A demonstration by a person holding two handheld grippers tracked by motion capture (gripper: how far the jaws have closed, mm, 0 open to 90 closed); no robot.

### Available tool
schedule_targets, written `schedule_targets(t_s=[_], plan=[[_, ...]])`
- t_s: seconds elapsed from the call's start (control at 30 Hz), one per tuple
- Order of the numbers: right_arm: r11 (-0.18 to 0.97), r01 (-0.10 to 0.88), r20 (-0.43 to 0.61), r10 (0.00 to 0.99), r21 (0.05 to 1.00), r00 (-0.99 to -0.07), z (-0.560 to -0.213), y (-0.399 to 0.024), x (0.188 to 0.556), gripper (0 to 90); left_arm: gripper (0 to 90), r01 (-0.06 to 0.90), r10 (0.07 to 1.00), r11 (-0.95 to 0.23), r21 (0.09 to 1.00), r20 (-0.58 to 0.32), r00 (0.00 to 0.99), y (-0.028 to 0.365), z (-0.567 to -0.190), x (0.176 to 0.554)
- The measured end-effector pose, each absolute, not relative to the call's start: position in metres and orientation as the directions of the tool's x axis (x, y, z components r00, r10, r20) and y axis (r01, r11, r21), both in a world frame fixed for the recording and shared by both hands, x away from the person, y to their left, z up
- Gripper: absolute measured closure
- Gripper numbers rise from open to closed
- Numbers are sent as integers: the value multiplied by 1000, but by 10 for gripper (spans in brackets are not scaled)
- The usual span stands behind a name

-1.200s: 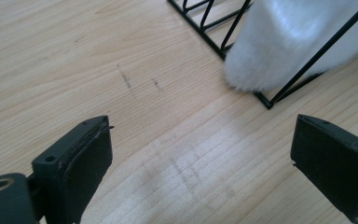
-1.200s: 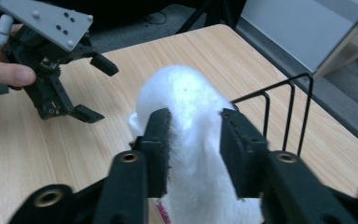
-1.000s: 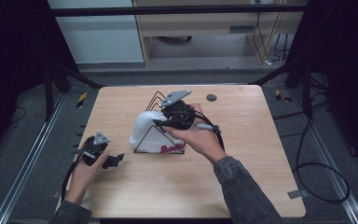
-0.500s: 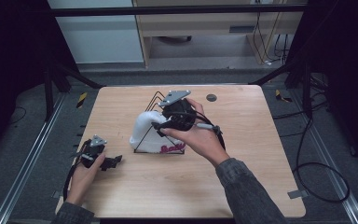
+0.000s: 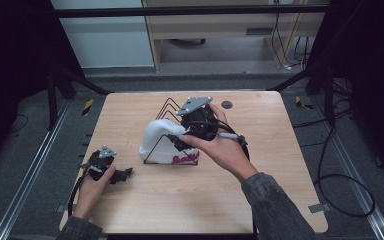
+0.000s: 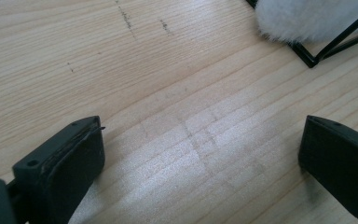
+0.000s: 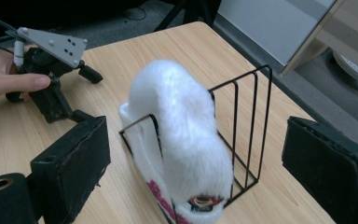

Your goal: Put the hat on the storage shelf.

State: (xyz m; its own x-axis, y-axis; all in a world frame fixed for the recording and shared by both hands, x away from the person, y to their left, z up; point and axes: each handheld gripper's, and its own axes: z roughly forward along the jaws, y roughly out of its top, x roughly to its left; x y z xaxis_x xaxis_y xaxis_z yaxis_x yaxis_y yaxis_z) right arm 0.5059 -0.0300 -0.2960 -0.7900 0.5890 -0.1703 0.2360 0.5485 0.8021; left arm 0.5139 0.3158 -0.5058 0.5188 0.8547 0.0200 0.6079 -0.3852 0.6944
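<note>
A white fluffy slipper with pink lettering stands on edge in a black wire rack at mid-table. My right gripper hovers just right of and above it. Its jaws have just been opening and now stand wide on either side of the slipper, clear of the fluff. My left gripper rests on the wood at the table's left, open, with bare tabletop between its jaws. The slipper's fluffy end and a rack corner show ahead of it.
A small dark disc lies near the table's far edge, right of the rack. The wooden table has bare surface to the front and right. Black frame bars and cables lie on the floor around it.
My right gripper's jaws have opened off the slipper, and the hand has drawn slightly up and away. The slipper stays in the rack. The left gripper has hardly moved.
</note>
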Motion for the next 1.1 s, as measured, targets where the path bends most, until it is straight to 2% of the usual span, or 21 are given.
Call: schedule_targets(t_s=[0.3, 0.73, 1.1], plan=[[541, 272, -157, 617, 796, -771, -292, -53, 501, 80, 0, 597, 859, -371, 712, 18, 512, 317, -508, 512], [494, 291, -170, 694, 819, -699, -294, -92, 495, 76, 0, 596, 858, -375, 710, 22, 513, 317, -508, 512], [410, 340, -128, 776, 847, -618, -318, -142, 492, 86, 0, 596, 858, -375, 710, 22, 513, 317, -508, 512]])
